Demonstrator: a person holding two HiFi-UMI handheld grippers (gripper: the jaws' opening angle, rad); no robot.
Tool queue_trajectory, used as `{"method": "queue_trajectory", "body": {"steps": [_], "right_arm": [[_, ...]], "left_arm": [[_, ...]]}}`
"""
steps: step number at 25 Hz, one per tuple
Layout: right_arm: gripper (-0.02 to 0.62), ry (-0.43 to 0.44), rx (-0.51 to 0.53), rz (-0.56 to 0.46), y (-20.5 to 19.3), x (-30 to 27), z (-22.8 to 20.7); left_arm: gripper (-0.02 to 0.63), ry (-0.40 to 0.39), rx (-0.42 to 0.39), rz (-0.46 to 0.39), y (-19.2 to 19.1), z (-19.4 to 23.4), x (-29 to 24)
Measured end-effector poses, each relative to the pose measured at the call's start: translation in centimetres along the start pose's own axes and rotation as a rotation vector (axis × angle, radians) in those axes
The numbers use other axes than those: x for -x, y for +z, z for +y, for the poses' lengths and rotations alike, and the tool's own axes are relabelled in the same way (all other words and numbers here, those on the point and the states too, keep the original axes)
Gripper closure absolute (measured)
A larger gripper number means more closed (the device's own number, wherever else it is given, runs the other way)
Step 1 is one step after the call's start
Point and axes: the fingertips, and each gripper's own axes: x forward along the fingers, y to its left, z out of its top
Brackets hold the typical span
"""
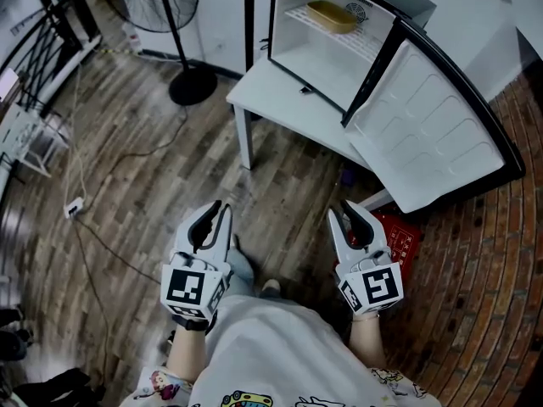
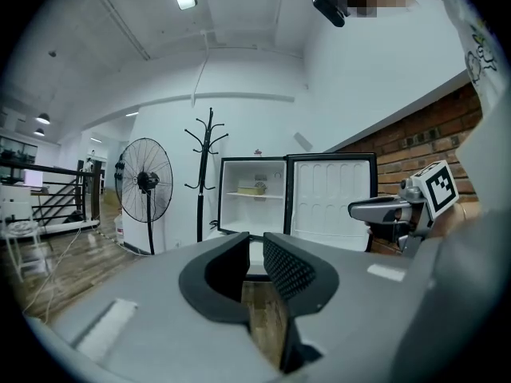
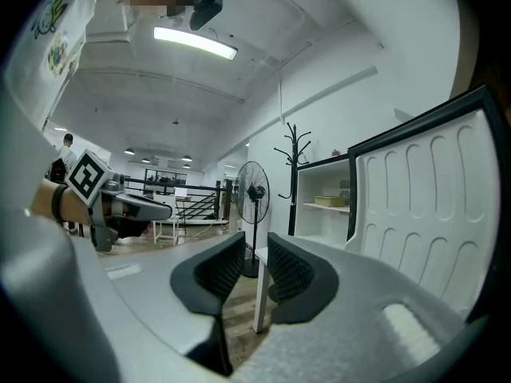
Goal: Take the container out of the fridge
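Observation:
A yellowish container (image 1: 333,16) lies on the upper shelf of the small white fridge (image 1: 287,25), which stands open on a low white table (image 1: 268,89). Its door (image 1: 433,134) swings wide to the right. Both gripper views show the container (image 2: 252,189) (image 3: 330,201) far ahead on that shelf. My left gripper (image 1: 222,206) (image 2: 255,242) and right gripper (image 1: 348,206) (image 3: 255,246) hover side by side near my body, well short of the table. Each has a narrow gap between its jaws and nothing in it.
A standing fan (image 1: 170,7) and a coat rack (image 1: 249,15) stand left of the fridge. Cables (image 1: 81,185) trail over the wooden floor. A red crate (image 1: 404,237) sits below the open door, where the floor turns to brick (image 1: 475,295). Railings (image 1: 34,49) line the far left.

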Motion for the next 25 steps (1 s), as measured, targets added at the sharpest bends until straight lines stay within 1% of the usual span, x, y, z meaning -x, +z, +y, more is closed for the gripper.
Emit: {"method": "queue_trajectory", "body": {"steps": [3,7,12,17,25], "right_arm": [[0.494,0.011,-0.011,-0.002,0.2,-2.6,0.1],[0.485,0.014,-0.025,-0.012,0.8,-6.7,0.1],[0.466,0.001,-0.022,-0.024,2.3,-12.3,0.2],[0.453,-0.014,-0.018,-0.026,3.2,-17.2,0.4],[0.433,-0.050,-0.046,-0.033,3.6,-23.0,1.5]], "left_arm": [[0.545,0.003,-0.010,-0.007,-0.1,2.4,-1.3],[0.523,0.005,-0.017,-0.008,0.7,6.2,-3.4],[0.509,-0.002,-0.037,-0.001,1.9,11.3,-6.0],[0.497,-0.027,-0.051,0.011,2.5,15.5,-8.7],[0.479,-0.047,-0.058,0.009,3.0,21.6,-10.8]]}}
